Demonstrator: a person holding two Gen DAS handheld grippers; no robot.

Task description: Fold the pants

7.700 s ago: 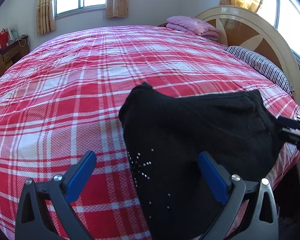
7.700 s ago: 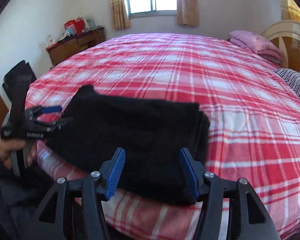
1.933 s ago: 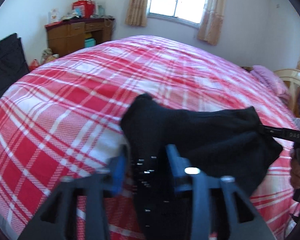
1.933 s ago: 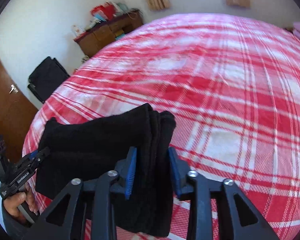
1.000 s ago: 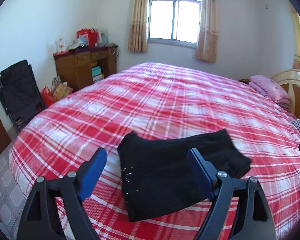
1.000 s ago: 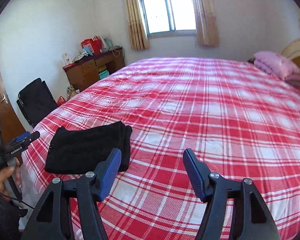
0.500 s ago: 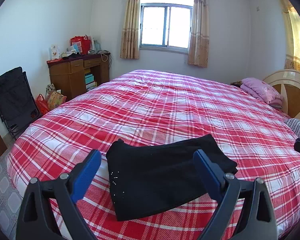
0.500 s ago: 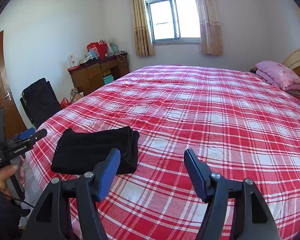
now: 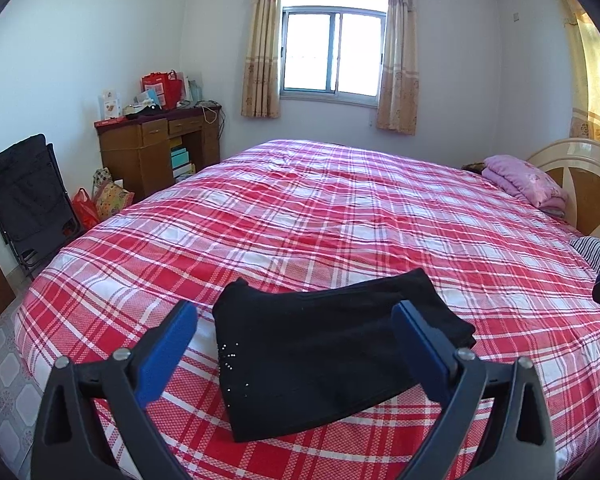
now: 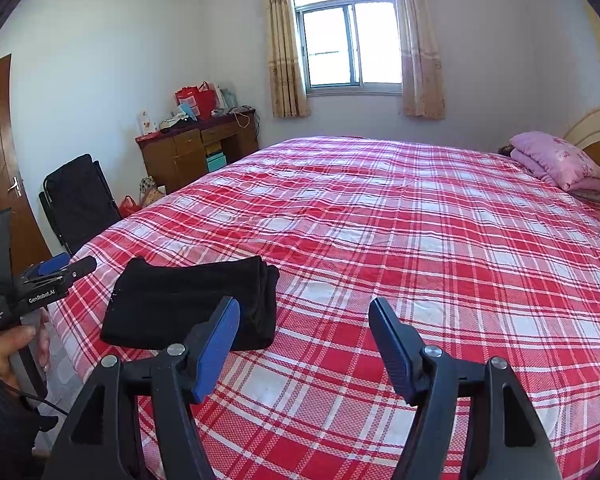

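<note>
The black pants (image 9: pixel 320 356) lie folded into a compact rectangle on the red plaid bed (image 9: pixel 340 220), near its front left corner. They also show in the right wrist view (image 10: pixel 192 304). My left gripper (image 9: pixel 296 332) is open and empty, raised above and behind the pants. My right gripper (image 10: pixel 304 328) is open and empty, raised to the right of the pants. The left gripper is also seen from the side in the right wrist view (image 10: pixel 76 266), held in a hand off the bed's edge.
A folded pink blanket (image 9: pixel 524 184) and a striped pillow (image 9: pixel 596 252) lie by the headboard (image 9: pixel 580 172) at the right. A wooden desk (image 9: pixel 156 148) and a black folded chair (image 9: pixel 28 192) stand by the left wall. A window (image 9: pixel 332 56) is behind the bed.
Both grippers let go of the pants, opened and pulled back and upward. The folded pants now lie free on the bed.
</note>
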